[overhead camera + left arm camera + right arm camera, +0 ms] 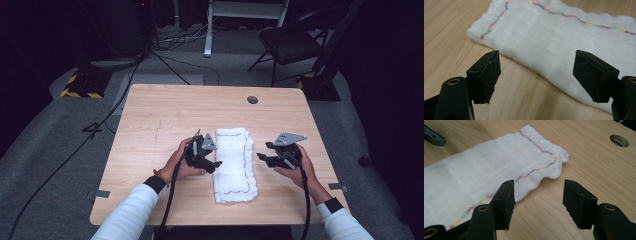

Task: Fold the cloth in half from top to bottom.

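The folded white cloth (234, 164) with its coloured stitched line lies lengthwise near the front middle of the light wooden table (150, 130) in the high view, between the left gripper (206, 159) and right gripper (267, 159), while a dark grey floor, trailing cables, a black chair (290, 42) and a white frame fill the dim room beyond. In the left gripper view the jaws stand wide apart, empty, over the cloth's edge and bare wood grain. In the right gripper view the jaws are likewise spread and empty, one beside the cloth's hem, with the table's round hole (619, 140) beyond.

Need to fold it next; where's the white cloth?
In the high view, the white cloth lies flat at the table's near middle, between the left claw and right claw.
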Demonstrator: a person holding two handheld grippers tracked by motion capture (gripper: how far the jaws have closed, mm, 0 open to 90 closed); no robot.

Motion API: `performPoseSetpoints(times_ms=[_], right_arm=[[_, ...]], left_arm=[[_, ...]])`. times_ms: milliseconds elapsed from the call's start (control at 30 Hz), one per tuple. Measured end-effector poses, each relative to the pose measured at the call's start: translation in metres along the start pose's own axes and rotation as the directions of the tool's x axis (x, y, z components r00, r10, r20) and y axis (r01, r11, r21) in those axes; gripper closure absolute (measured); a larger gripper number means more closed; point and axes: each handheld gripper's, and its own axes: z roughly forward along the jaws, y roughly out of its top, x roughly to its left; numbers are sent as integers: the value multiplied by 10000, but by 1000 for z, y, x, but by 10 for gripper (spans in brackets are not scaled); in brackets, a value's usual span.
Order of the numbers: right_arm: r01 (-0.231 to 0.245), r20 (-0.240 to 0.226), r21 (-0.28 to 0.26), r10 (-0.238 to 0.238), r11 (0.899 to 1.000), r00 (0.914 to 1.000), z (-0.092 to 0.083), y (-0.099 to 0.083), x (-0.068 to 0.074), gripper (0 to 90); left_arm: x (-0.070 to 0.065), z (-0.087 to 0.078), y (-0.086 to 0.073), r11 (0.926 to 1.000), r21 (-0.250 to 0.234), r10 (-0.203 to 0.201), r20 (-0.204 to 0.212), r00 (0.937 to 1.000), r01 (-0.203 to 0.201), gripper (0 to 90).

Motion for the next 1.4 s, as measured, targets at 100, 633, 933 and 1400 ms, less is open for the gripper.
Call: performPoseSetpoints(times_ms=[100, 633, 933, 1400], right_arm=[[-74, 32, 44, 74, 10000, 10000, 10, 9, -6, 441], [-624, 603, 501, 593, 9968, 9964, 74, 38, -46, 466], [-1438, 379, 842, 1411, 9860, 9893, 106, 50, -56, 467], [-1981, -19, 1649, 2011, 9662, 9796, 132, 45, -66, 465]], left_arm=[[11, 10, 8, 9999, -33, -131, -292, 9995, 130, 227], [72, 60, 22, 9822, -183, -1879, -965, 9774, 1870, 254], [80, 78, 24, 9767, 37, -2131, -971, 9722, 2144, 251], [91, 86, 23, 9735, 345, -2249, -336, 9738, 2260, 211]])
